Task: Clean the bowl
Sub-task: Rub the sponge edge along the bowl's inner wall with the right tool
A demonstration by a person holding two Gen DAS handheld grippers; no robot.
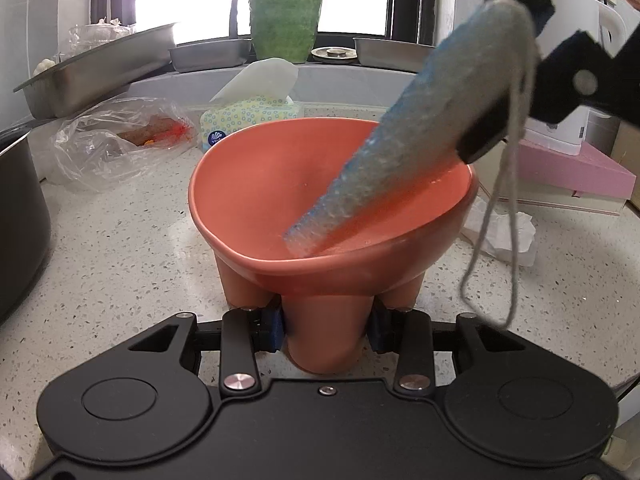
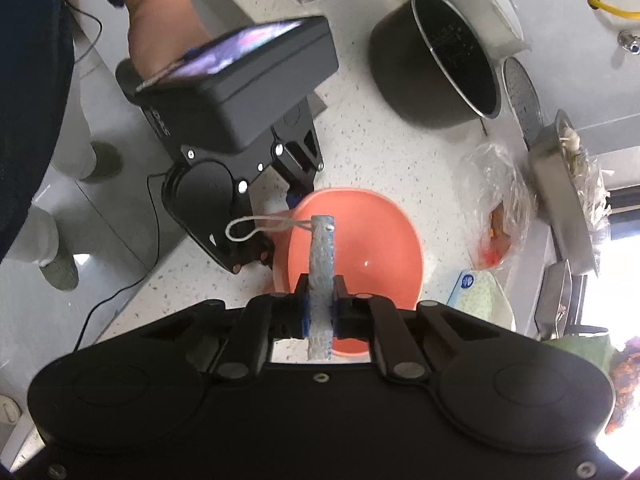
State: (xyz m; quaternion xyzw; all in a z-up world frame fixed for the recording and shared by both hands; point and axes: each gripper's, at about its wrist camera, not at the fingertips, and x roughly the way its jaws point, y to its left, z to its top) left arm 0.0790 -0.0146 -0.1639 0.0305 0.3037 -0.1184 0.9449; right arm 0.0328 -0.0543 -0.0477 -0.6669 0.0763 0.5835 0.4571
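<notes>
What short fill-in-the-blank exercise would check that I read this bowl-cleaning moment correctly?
1. The left gripper is shut on one ____ of the orange bowl.
2. The right gripper is shut on a blue ____ whose tip reaches inside the bowl.
3. A grey loop of ____ hangs from the sponge.
4. On the counter behind the bowl stands a patterned ____ box beside a plastic bag.

Missing words: leg; sponge; string; tissue

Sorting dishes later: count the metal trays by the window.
3: a large tray at left, a small tray left of the green vase, another right of it. More may be hidden.
</notes>
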